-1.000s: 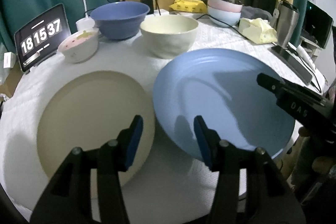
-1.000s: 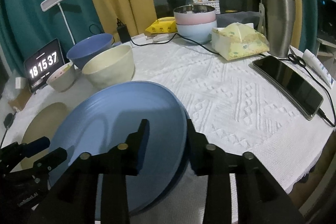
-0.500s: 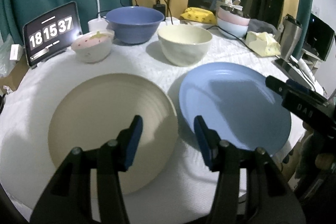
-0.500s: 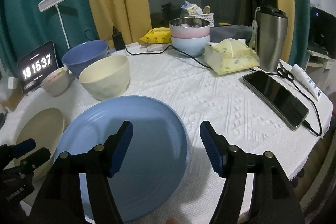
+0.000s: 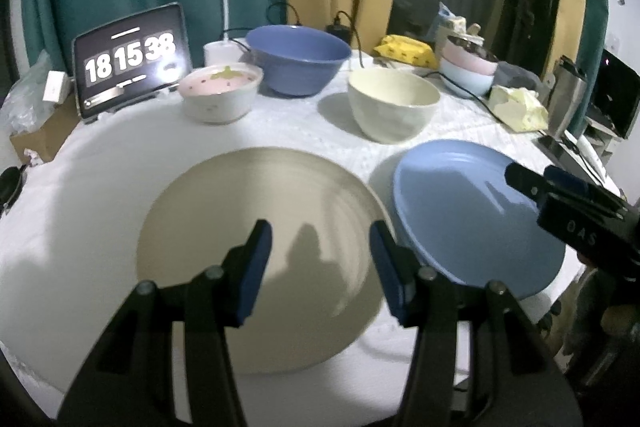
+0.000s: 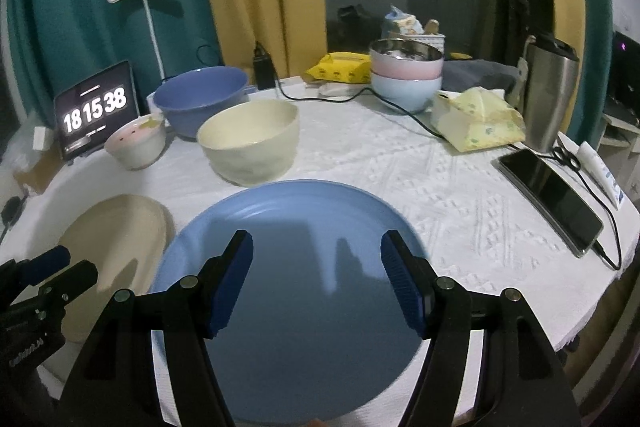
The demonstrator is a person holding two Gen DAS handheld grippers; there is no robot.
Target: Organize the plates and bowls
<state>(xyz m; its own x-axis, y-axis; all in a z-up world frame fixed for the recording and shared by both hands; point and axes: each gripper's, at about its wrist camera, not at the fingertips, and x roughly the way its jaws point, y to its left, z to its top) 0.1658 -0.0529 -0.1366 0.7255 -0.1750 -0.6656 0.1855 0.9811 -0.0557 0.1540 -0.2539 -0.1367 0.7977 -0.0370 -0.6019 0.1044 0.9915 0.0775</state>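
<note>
A beige plate (image 5: 256,227) lies flat on the white tablecloth; my left gripper (image 5: 320,267) hovers open and empty over its near half. A blue plate (image 6: 288,267) lies flat to its right, also seen in the left wrist view (image 5: 460,211); my right gripper (image 6: 316,279) is open and empty above it. Behind stand a cream bowl (image 6: 250,141), a dark blue bowl (image 6: 200,99) and a small pink-and-white bowl (image 6: 136,143). The beige plate shows at left in the right wrist view (image 6: 116,227).
At the back are a clock tablet (image 6: 96,111), a white lamp (image 6: 148,7), stacked pink and pale blue bowls (image 6: 406,75), a yellow packet (image 6: 340,67) and a cable. At right are a tissue pack (image 6: 476,125), a steel tumbler (image 6: 550,95) and a phone (image 6: 552,199).
My right gripper opened and let go of the blue plate, which now lies flat on the table. My left gripper shifted left, from between the plates to over the beige plate.
</note>
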